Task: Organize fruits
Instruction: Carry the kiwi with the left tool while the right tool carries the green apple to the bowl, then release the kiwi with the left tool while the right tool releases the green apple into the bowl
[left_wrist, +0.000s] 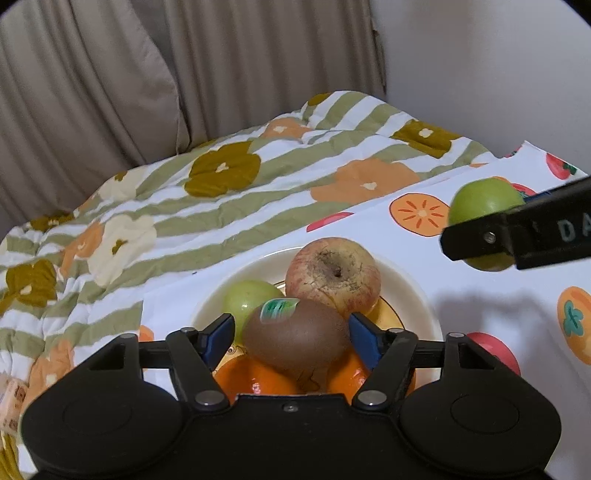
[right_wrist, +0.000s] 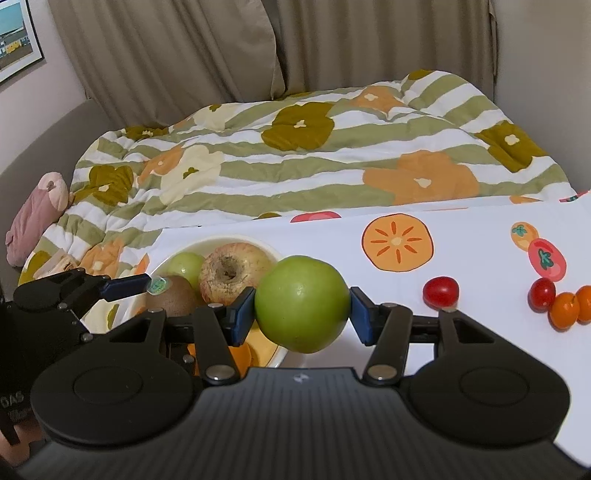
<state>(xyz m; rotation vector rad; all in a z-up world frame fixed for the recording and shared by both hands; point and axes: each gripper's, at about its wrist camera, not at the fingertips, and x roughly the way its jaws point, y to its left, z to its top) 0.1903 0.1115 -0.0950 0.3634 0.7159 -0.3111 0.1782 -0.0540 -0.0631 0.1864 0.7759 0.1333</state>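
Plate (left_wrist: 413, 295) holds apples, oranges, kiwi (left_wrist: 295, 336) (left fingers (left_wrist: 221, 332) loosely astride); right fingers (right_wrist: 243, 310) clamp green apple (right_wrist: 301, 302)

A green apple (right_wrist: 302, 302) sits between the blue pads (right_wrist: 242, 314) of the black right gripper (right_wrist: 302, 314). In the cream plate (left_wrist: 406, 291) lie a red-yellow apple (left_wrist: 332, 277), a pale green apple (left_wrist: 245, 295), a brown kiwi (left_wrist: 295, 338) with a green-white sticker, and oranges (left_wrist: 255, 380). The white tablecloth (right_wrist: 461, 258) bears orange and red fruit prints. The quilt (right_wrist: 295, 166) has green-white stripes with olive, orange and cream flowers.
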